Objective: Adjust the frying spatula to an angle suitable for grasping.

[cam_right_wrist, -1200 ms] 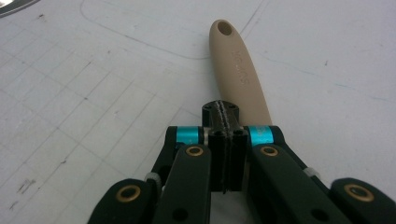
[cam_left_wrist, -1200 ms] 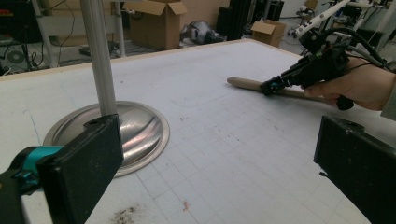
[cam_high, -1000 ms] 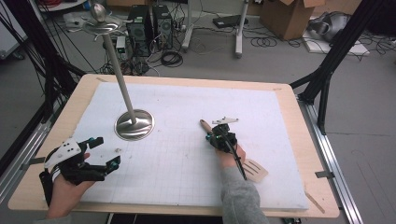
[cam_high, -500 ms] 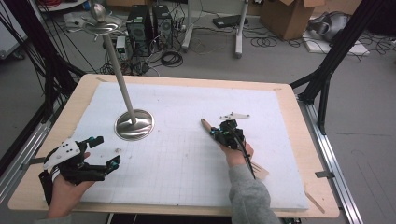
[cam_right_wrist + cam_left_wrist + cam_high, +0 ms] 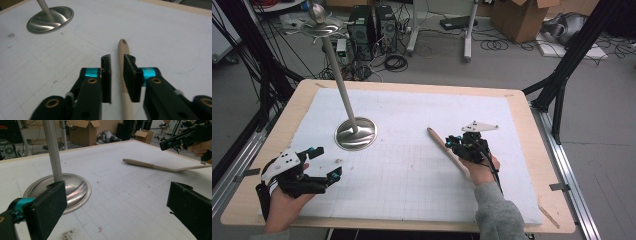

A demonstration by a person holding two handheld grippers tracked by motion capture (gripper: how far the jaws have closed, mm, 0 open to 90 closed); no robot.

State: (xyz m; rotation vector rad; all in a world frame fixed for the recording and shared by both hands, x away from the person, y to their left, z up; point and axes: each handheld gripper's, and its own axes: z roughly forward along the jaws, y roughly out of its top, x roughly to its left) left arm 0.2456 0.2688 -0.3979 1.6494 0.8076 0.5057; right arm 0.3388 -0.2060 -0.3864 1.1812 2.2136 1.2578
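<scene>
The right gripper (image 5: 458,143) is sitting over the wooden spatula (image 5: 447,151) right of the table's middle, its jaws parted a little and straddling the handle. In the right gripper view the handle (image 5: 124,82) is running up between the two black jaws, hugging the right-hand one, with a gap on the other side, so the jaws are not clamping it yet. The spatula is lying flat on the white gridded mat (image 5: 412,165), its rounded handle end pointing far and left.

Over at the near left corner, the left gripper (image 5: 323,165) is waiting with its jaws spread wide and nothing between them. Just beyond it, the round steel base (image 5: 356,133) of a stand is resting on the mat, its slim pole (image 5: 340,85) leaning up and away toward a small dish-shaped top (image 5: 319,22).
</scene>
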